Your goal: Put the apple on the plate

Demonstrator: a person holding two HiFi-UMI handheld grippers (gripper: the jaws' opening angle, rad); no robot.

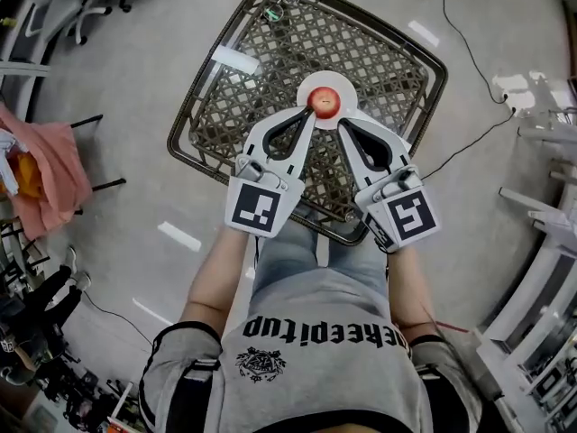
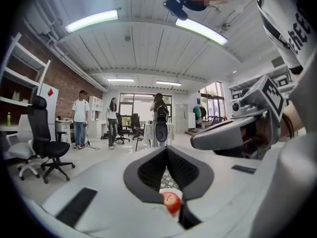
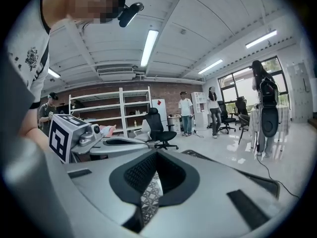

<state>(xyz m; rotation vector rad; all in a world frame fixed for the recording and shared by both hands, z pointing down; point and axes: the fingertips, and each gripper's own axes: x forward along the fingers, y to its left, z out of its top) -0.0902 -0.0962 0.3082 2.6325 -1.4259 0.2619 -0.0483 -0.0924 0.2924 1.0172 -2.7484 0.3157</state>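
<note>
A red apple (image 1: pixel 325 101) rests on a small white plate (image 1: pixel 339 85) near the front of a woven lattice table (image 1: pixel 270 52). My left gripper (image 1: pixel 312 115) hangs just in front of the plate, its tip by the apple's near left side, jaws shut and empty. My right gripper (image 1: pixel 342 123) is beside it, also shut with nothing in it. In the left gripper view the apple (image 2: pixel 172 202) and a sliver of plate (image 2: pixel 166 191) show below, through the loop of the shut left gripper (image 2: pixel 167 148). The right gripper view shows only table lattice (image 3: pixel 148 200) under the right gripper (image 3: pixel 156 153).
The table has a dark metal frame, with a small green item (image 1: pixel 271 13) at its far corner. A black cable (image 1: pixel 469 48) runs over the floor at the right. White shelving (image 1: pixel 541 242) stands right, a pink cloth (image 1: pixel 54 174) and office chairs left. Several people (image 2: pixel 79 118) stand far off.
</note>
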